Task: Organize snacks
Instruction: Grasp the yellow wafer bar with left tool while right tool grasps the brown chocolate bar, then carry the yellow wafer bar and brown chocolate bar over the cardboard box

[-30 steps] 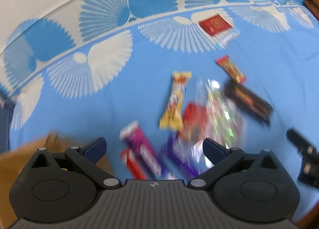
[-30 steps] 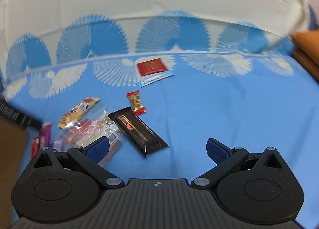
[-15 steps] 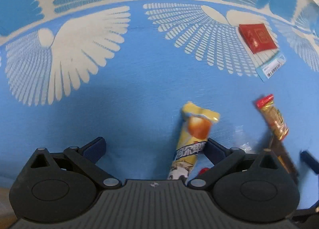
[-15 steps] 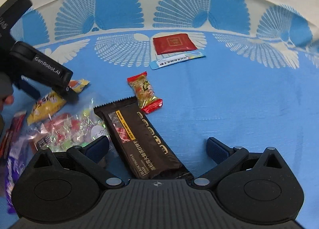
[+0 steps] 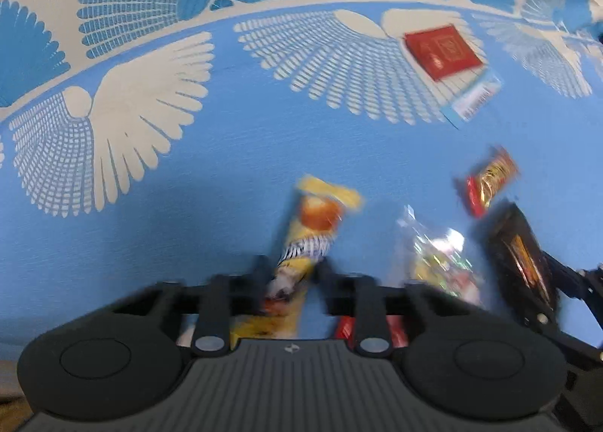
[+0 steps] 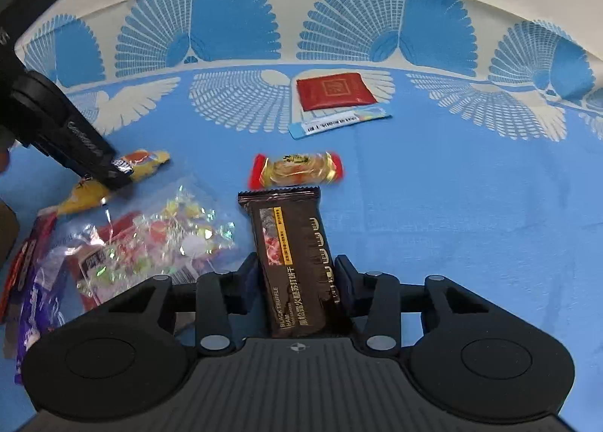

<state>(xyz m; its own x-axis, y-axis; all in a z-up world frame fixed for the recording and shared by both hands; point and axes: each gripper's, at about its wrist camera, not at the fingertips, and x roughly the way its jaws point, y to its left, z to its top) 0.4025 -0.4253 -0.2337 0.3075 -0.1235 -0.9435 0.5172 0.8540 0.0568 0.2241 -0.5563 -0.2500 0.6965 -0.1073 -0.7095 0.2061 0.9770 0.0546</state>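
Right wrist view first: your right gripper (image 6: 296, 274) has its jaws pinched in on the dark brown truffle-ham cracker bar (image 6: 292, 258), gripping it across its width near the lower half, so the long pack points straight ahead and should lift without swinging. Just beyond its far end lies the red-ended gold candy (image 6: 296, 170), close but apart, and well past that the red sachet (image 6: 333, 90) sits over a blue label strip (image 6: 341, 122) on the patterned blue tablecloth (image 6: 471, 206). Over on the left wrist view it's blurry, but your left gripper (image 5: 292, 275) is drawn in around the yellow snack stick (image 5: 312, 232), clamping it low on the wrapper — a hold across the narrow side, sensible for a slim pack. Beside it sits the clear bag of mixed sweets (image 5: 437, 258), crinkly and loose, likely to slip. Both hands loaded, I'd say — the next call is where each snack belongs.
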